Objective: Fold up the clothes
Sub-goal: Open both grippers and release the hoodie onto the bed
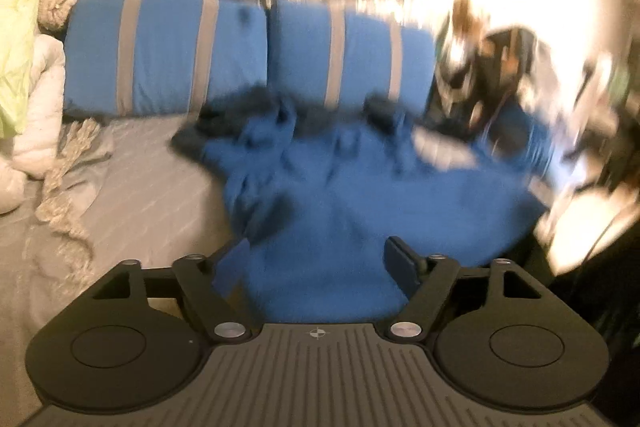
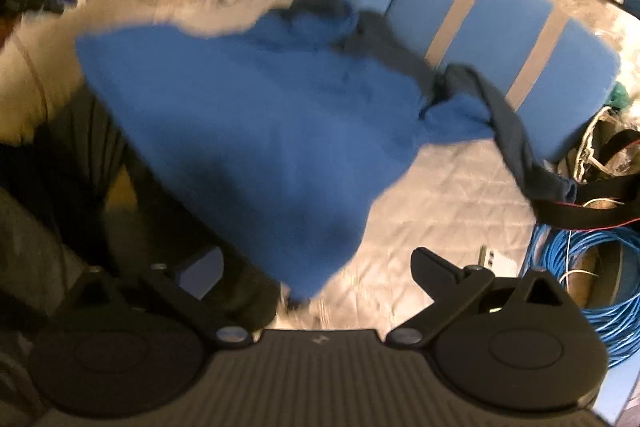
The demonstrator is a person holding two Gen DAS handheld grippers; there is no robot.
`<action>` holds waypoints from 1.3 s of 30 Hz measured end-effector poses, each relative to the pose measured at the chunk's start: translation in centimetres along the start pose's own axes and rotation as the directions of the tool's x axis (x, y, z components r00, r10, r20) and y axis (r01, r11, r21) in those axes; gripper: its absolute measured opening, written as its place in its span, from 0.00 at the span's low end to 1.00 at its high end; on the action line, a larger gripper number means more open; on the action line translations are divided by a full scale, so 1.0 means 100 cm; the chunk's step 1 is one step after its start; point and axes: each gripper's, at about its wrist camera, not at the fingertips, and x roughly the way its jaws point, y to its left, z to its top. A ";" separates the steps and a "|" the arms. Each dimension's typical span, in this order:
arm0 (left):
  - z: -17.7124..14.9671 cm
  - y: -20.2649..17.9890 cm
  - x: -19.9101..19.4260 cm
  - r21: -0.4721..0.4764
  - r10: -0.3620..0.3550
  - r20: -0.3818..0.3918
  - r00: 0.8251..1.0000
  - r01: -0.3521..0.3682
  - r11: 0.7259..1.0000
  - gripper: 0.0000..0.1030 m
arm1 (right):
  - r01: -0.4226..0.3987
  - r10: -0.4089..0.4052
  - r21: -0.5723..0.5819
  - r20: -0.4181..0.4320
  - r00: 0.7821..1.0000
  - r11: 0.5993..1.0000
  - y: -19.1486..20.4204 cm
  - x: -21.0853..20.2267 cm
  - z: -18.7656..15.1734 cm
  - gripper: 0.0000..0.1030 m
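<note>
A blue garment with dark grey sleeves (image 1: 360,195) lies crumpled on the grey bed, its top against the blue pillows. In the left wrist view its near edge fills the space between the fingers of my left gripper (image 1: 320,267), whose jaws stand wide apart. In the right wrist view the same garment (image 2: 248,115) spreads left of centre, and a corner of it tapers down between the widely parted fingers of my right gripper (image 2: 316,267). One dark sleeve (image 2: 516,151) trails off to the right. Both views are blurred by motion.
Two blue pillows with grey stripes (image 1: 248,51) line the head of the bed. A pile of green and pale laundry (image 1: 28,27) sits at the left. A coil of blue cable (image 2: 592,279) and dark straps (image 2: 600,195) lie at the bed's right side.
</note>
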 end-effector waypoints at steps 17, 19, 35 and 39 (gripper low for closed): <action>0.134 -0.004 0.027 -0.151 -0.017 0.191 0.981 0.047 0.987 0.76 | 0.063 -0.112 0.190 0.258 0.960 0.980 -0.048 -0.051 0.138 1.00; 0.150 -0.004 0.021 -0.166 -0.015 0.166 0.986 0.043 0.985 0.76 | 0.065 -0.118 0.195 0.275 0.954 0.979 -0.057 -0.068 0.153 1.00; 0.259 -0.002 -0.010 -0.194 -0.068 0.149 0.987 0.096 0.976 0.76 | 0.078 -0.242 0.379 0.408 0.880 0.922 -0.157 -0.162 0.251 1.00; 0.279 0.010 0.016 -0.223 -0.041 0.198 0.979 0.086 0.971 0.76 | 0.097 -0.320 0.477 0.412 0.853 0.873 -0.186 -0.145 0.269 1.00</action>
